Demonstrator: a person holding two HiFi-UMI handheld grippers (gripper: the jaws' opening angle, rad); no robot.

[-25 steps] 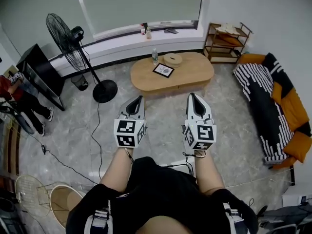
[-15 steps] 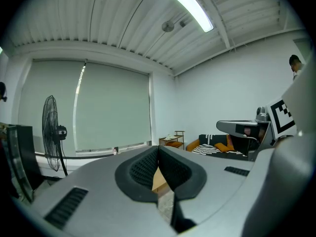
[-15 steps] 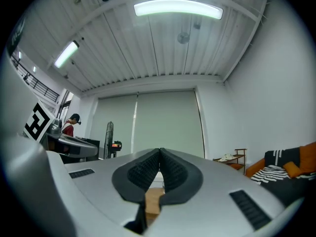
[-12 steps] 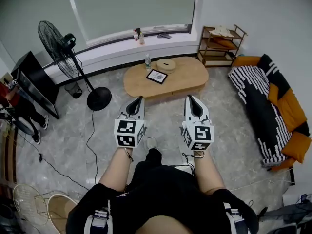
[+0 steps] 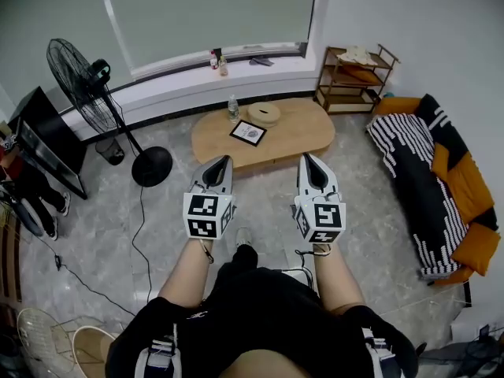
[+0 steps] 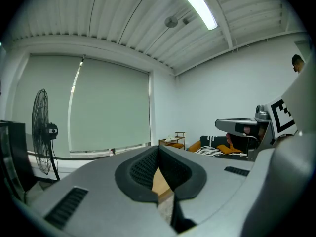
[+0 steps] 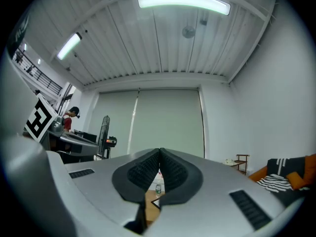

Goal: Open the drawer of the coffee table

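An oval wooden coffee table (image 5: 307,136) stands ahead of me on the marble floor, under the window. On it are a water bottle (image 5: 233,108), a framed picture (image 5: 247,132) and a round woven box (image 5: 263,114). Its front side shows as a lighter band (image 5: 272,160); no drawer handle can be made out. My left gripper (image 5: 224,161) and right gripper (image 5: 308,158) are held side by side at chest height, well short of the table. Both are shut with nothing between the pads. A sliver of the tabletop (image 6: 160,181) shows between the left pads, the bottle (image 7: 158,188) between the right pads.
A standing fan (image 5: 87,85) with a round base (image 5: 152,166) and a trailing cable is left of the table. A sofa with striped and orange cushions (image 5: 429,179) lines the right wall, a small wooden shelf (image 5: 352,75) stands in the corner. A person (image 5: 24,179) is at far left.
I have walked forward: the coffee table, fan and sofa have shifted in the head view and the room's far side shows more. Both grippers keep their shut pose in front of me.
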